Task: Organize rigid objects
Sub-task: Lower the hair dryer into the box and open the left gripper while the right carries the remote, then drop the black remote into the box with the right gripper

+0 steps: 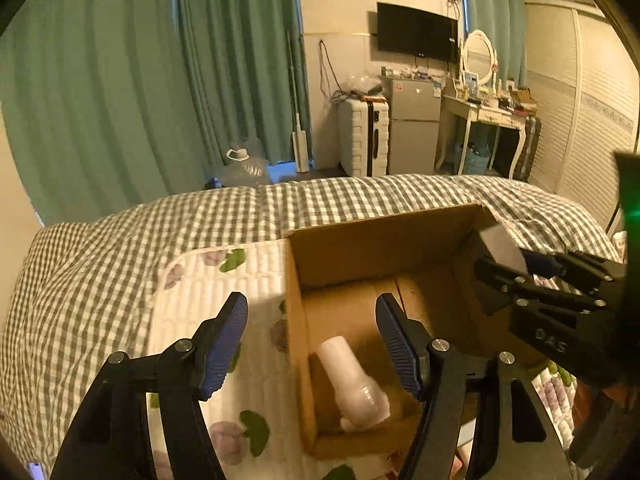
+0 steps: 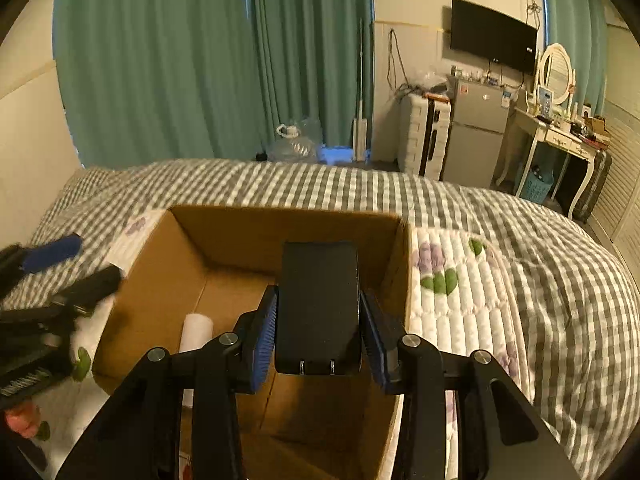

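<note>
At the bottom of the right wrist view, the right tongs (image 2: 319, 330) are clamped on a black block (image 2: 318, 304), one pad against each of its long sides, and it stands nearly upright over the open box (image 2: 160, 280). The block has two small prongs at its near end; it may be a charger, though I cannot say for sure. In the lower middle of the left wrist view, the left tongs (image 1: 312, 344) are spread wide and hold nothing, straddling the box's left wall. Just beyond them a white bottle (image 1: 352, 380) lies on its side on the box floor, near the left wall.

The step in hand seems to be setting the block into the box. To do it well, lower it onto the bare cardboard to the right of the bottle, so the two do not knock together. Bring it near the floor before letting go, since a drop could tip it onto the bottle. The left tongs could steady the wall if the box shifts on the soft bed (image 2: 540, 240).

Farther back, at the top of both frames, hang green curtains (image 2: 200, 60).
</note>
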`<state>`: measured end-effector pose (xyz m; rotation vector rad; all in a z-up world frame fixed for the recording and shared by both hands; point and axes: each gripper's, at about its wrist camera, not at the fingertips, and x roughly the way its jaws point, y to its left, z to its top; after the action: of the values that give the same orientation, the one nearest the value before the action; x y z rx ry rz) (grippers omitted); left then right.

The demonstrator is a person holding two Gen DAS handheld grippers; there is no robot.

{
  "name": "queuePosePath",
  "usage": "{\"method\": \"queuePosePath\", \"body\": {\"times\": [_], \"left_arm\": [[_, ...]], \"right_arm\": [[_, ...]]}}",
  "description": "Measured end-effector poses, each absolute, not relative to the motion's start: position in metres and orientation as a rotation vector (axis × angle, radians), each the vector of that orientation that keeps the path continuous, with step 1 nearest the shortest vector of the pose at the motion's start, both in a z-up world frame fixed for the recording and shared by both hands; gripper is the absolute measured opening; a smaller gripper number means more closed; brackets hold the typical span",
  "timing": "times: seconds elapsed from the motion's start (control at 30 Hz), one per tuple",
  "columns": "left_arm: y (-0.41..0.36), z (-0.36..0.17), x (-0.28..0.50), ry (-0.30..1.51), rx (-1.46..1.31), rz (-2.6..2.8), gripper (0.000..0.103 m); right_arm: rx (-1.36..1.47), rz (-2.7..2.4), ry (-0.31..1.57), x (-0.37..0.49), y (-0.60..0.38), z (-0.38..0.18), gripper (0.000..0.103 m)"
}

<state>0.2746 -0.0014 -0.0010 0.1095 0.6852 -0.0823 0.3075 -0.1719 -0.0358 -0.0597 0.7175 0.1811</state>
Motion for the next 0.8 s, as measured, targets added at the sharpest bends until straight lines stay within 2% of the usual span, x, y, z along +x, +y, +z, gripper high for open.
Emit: {"method": "queuePosePath", "body": {"times": [0.07,0.1,0.13,0.23,0.27,0.33,0.5,0.57,0.67,0.8], "left_arm": [[0.005,0.006,0.259,0.672,0.099,-0.085,0.069],[0.007,0.008,0.253,0.667,0.098,-0.086,0.069],[0.010,0.014,0.242,0.657,0.095,-0.078,0.071],[0.019,0.026,0.213,0.627,0.077,-0.052,0.090],[0.022,0.029,0.203,0.616,0.070,-0.043,0.091],[0.026,0.033,0.178,0.610,0.072,-0.036,0.091],[0.032,0.031,0.131,0.619,0.084,-0.042,0.092],[0.038,0.024,0.115,0.618,0.071,-0.031,0.096],[0.048,0.006,0.100,0.637,0.015,-0.002,0.097],[0.050,-0.031,0.089,0.671,0.004,0.044,0.097]], "right_arm": [[-0.104,0.166,0.671,0.294,-0.170,-0.021,0.053],[-0.112,0.162,0.652,0.284,-0.170,-0.011,0.064],[-0.111,0.161,0.639,0.276,-0.171,-0.002,0.065],[-0.121,0.152,0.621,0.246,-0.173,0.028,0.068],[-0.121,0.152,0.610,0.234,-0.174,0.036,0.070],[-0.122,0.155,0.596,0.211,-0.174,0.052,0.082],[-0.114,0.193,0.594,0.154,-0.172,0.062,0.086],[-0.096,0.202,0.611,0.135,-0.171,0.053,0.086],[-0.080,0.216,0.650,0.113,-0.168,0.027,0.086],[-0.060,0.217,0.765,0.105,-0.159,-0.041,0.086]]}}
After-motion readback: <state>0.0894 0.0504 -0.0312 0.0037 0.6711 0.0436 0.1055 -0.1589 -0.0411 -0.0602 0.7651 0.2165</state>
